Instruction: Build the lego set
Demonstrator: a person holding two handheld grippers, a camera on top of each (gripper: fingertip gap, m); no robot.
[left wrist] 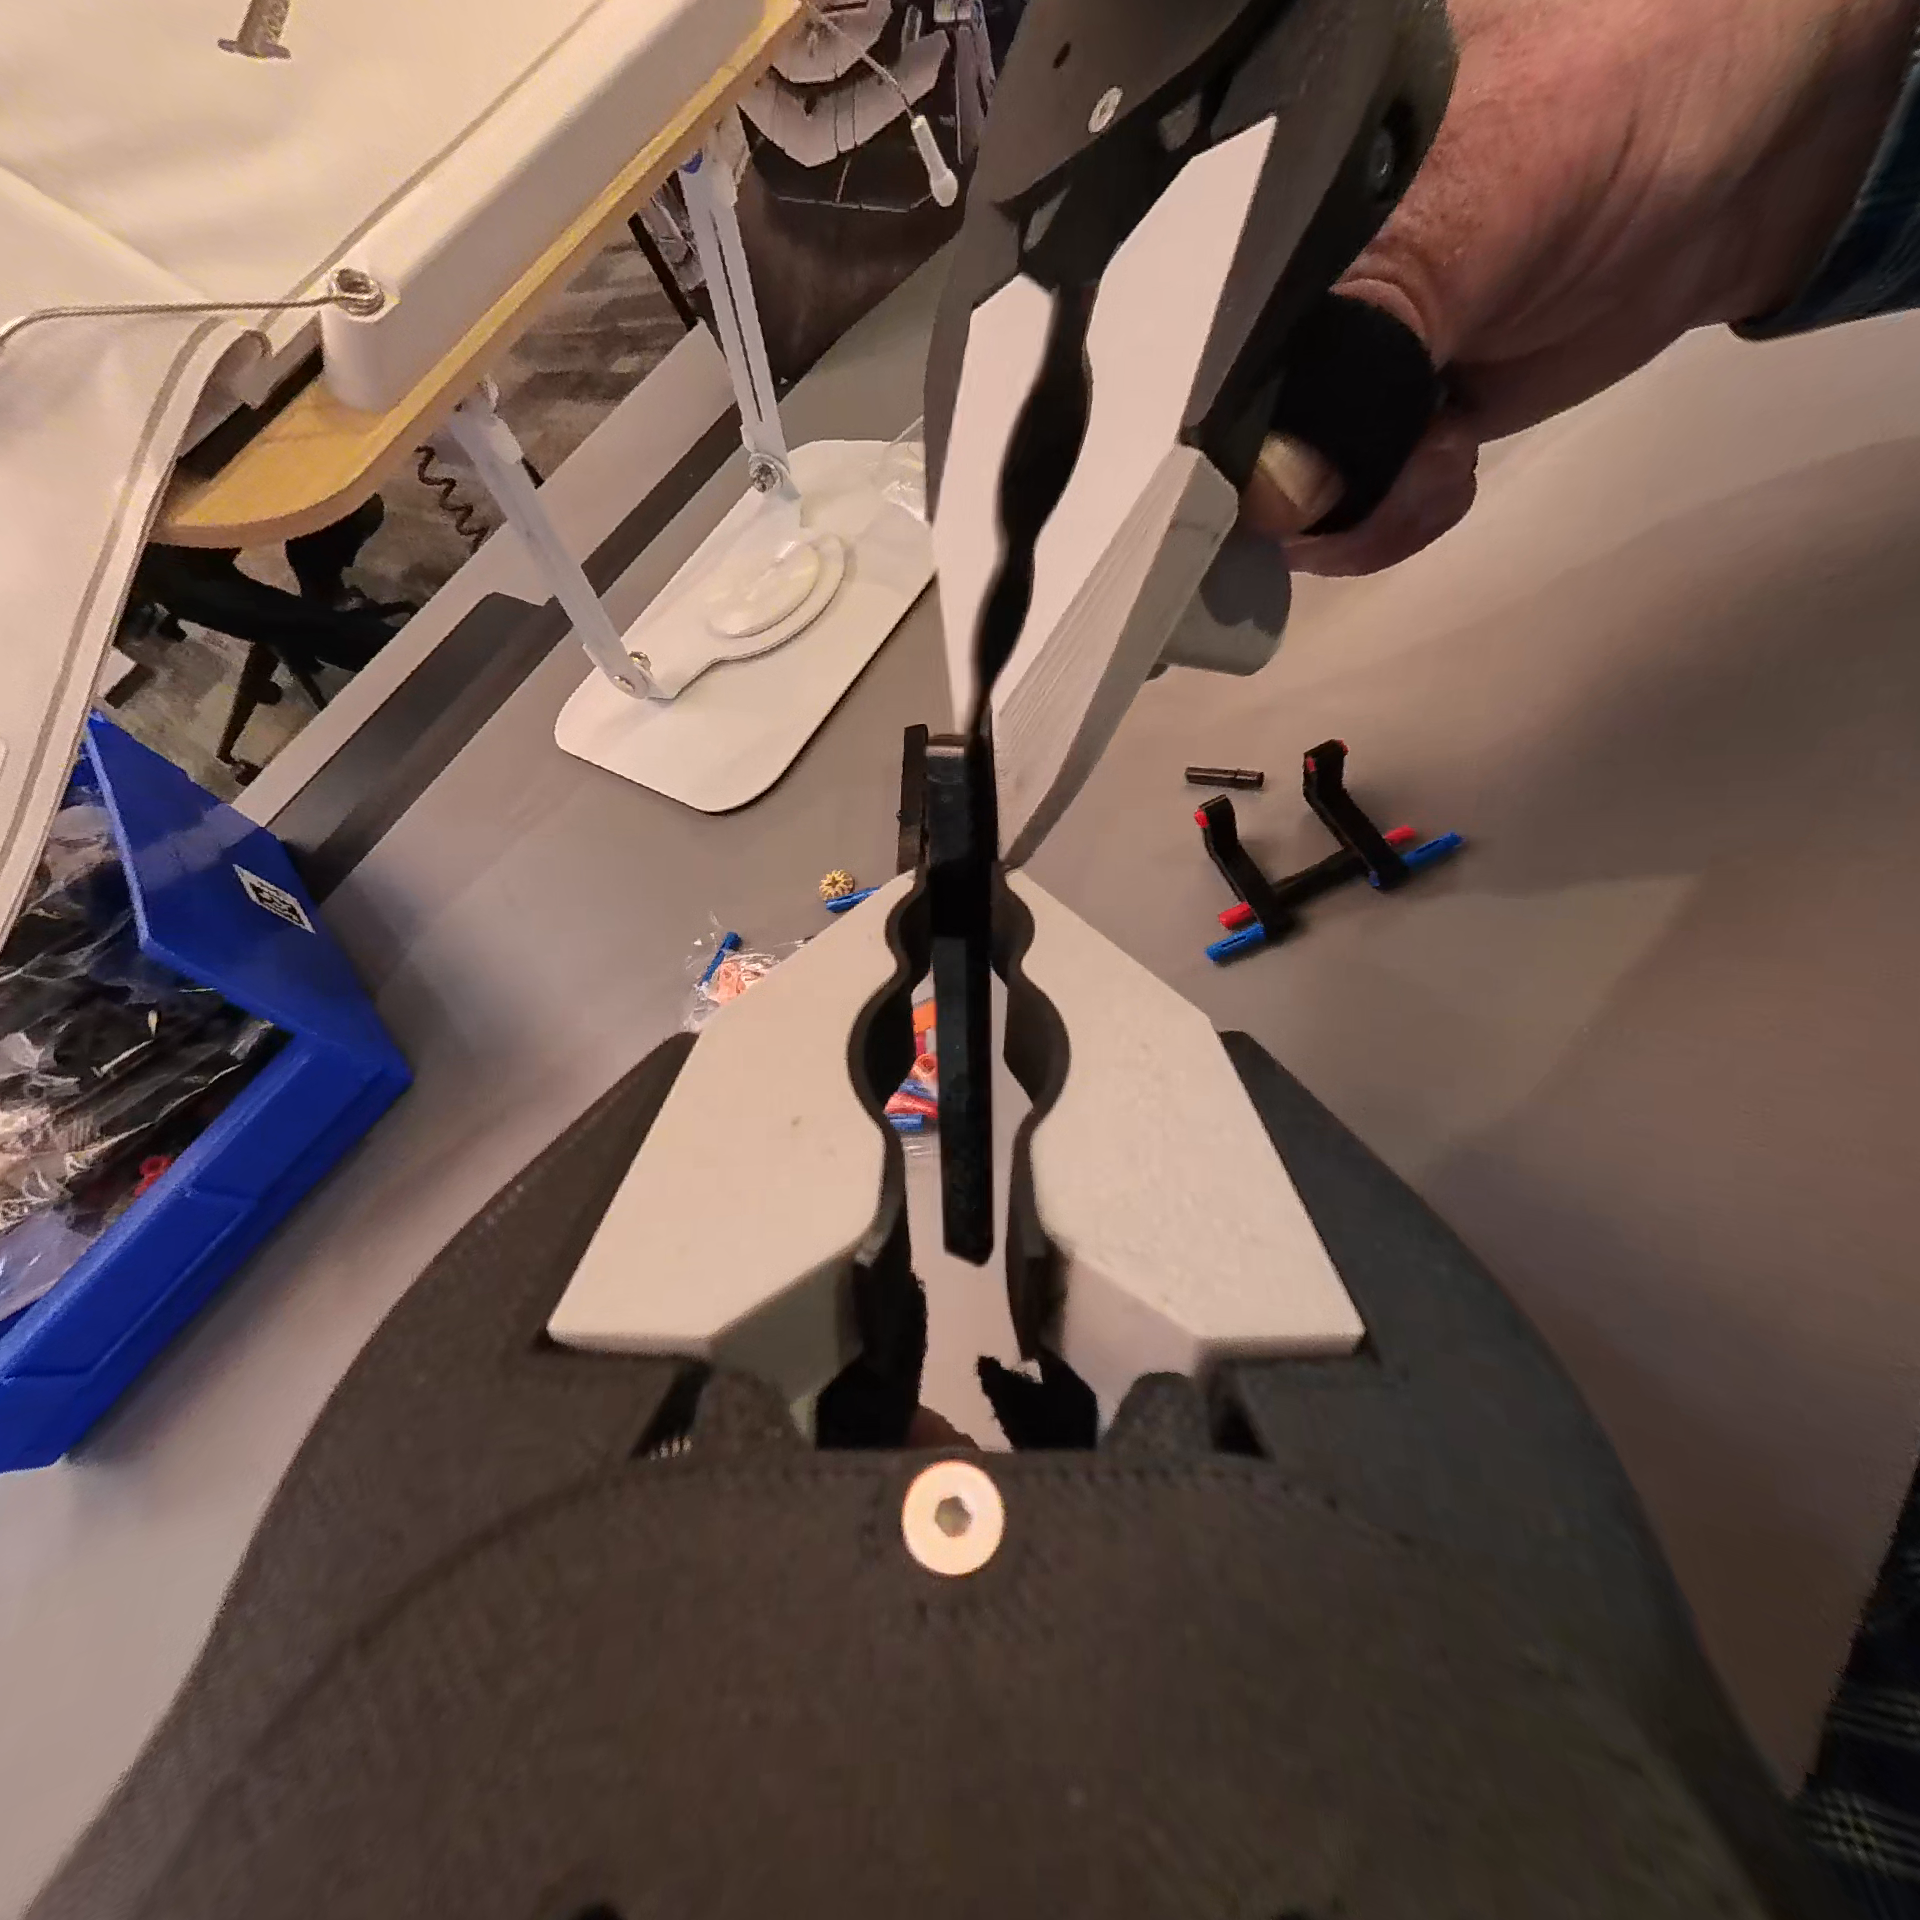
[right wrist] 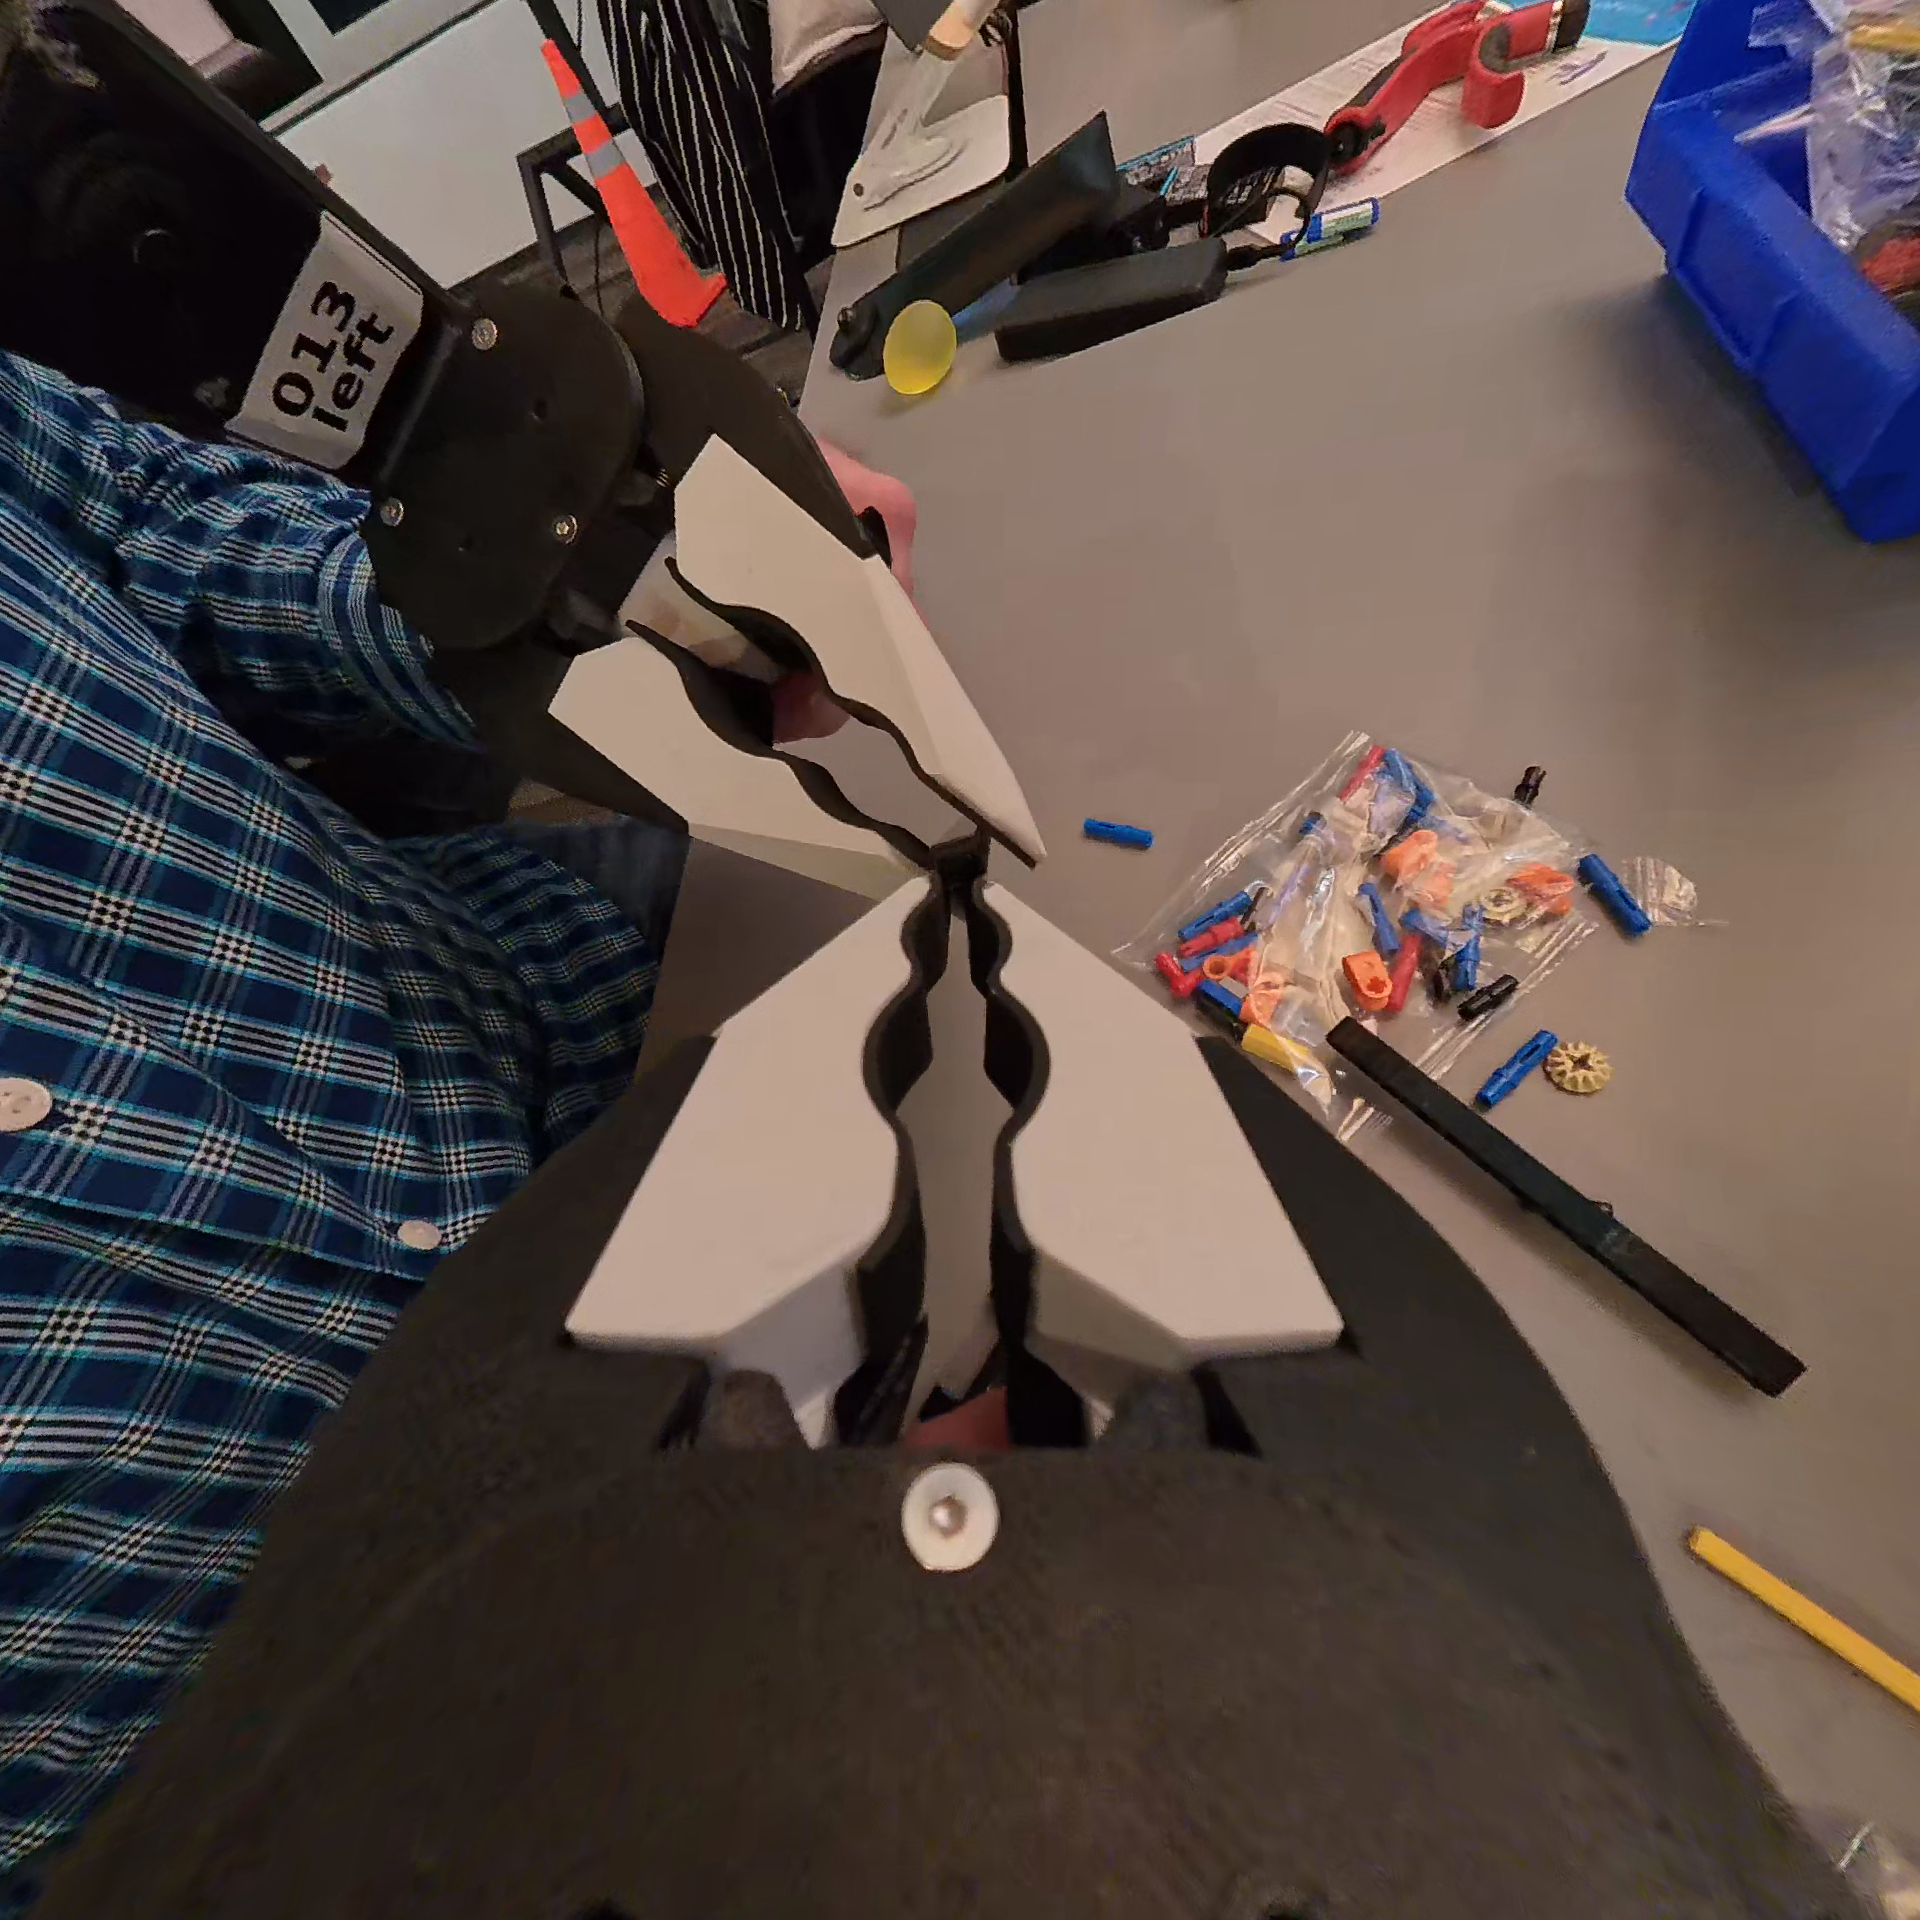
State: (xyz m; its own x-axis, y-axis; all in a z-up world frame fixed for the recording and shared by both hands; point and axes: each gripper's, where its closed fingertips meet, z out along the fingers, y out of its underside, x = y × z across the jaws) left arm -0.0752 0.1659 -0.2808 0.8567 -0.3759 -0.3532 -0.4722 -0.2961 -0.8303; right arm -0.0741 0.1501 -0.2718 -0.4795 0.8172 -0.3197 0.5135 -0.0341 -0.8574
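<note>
My left gripper is shut on a long black lego beam that runs along its fingers and sticks out past the tips. My right gripper comes down from above, and its tips are shut on the beam's far end. A second short black piece sits against that end. In the right wrist view my right gripper pinches the black end, tip to tip with the left gripper. Both are held above the grey table.
A black frame with red and blue pins and a black pin lie to the right. A bag of small parts, another black beam, a tan gear, loose blue pins and a yellow rod lie on the table. A blue bin and a lamp base stand nearby. Both grippers' tips are close together, under 4 cm apart. The tan gear is about 15 cm from both grippers' fingertips. Look for it in the left wrist view too.
</note>
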